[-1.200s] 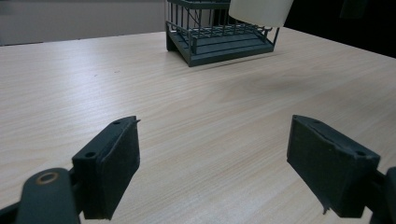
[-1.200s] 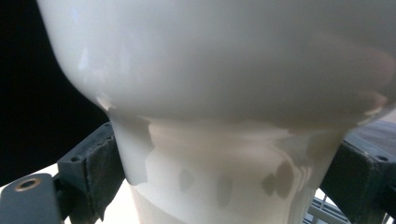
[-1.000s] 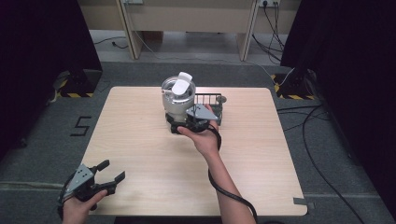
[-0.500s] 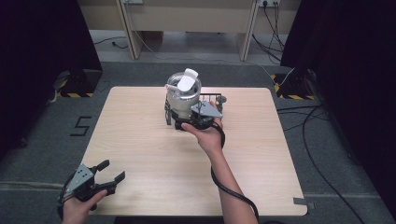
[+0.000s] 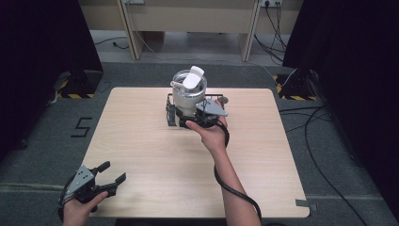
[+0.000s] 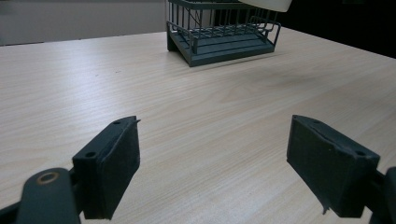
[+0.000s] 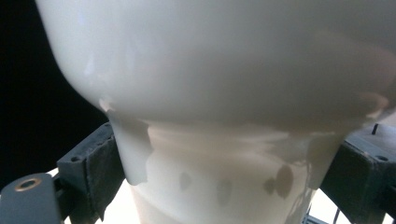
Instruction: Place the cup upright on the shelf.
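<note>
Moved: white cup (image 5: 188, 94) sits slightly higher than 0.5 s ago, above the black wire rack (image 5: 175, 114).
Right gripper (image 5: 203, 121): jaws clamped on the cup's base.
Left gripper (image 5: 107, 179): unchanged, jaws spread wide, at the table (image 5: 141, 141) near corner.

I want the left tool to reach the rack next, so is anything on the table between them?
Nothing visible. The open left tool sits at the near left corner, and only bare table lies between it and the rack. The right tool holds the cup over it.
</note>
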Demonstrator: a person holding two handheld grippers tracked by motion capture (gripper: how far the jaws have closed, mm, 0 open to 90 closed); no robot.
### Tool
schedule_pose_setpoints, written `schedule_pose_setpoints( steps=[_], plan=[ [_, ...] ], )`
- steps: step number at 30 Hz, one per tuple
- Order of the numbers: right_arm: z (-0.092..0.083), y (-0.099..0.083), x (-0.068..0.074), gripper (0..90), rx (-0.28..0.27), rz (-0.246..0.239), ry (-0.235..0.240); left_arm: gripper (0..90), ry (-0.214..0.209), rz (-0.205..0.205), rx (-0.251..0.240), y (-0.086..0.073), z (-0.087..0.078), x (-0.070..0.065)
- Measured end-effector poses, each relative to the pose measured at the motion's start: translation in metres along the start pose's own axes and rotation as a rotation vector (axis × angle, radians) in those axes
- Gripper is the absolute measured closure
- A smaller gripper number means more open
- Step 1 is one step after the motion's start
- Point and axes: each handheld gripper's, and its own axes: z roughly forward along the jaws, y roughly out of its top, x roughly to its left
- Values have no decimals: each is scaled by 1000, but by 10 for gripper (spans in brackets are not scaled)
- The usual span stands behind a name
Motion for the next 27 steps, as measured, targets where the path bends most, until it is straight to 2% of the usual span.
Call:
schedule_pose_setpoints(
  steps=[27],
  plan=[
    [5, 11, -24, 110, 5, -2, -55, 165, 1, -3, -2, 0, 0, 1]
  ],
)
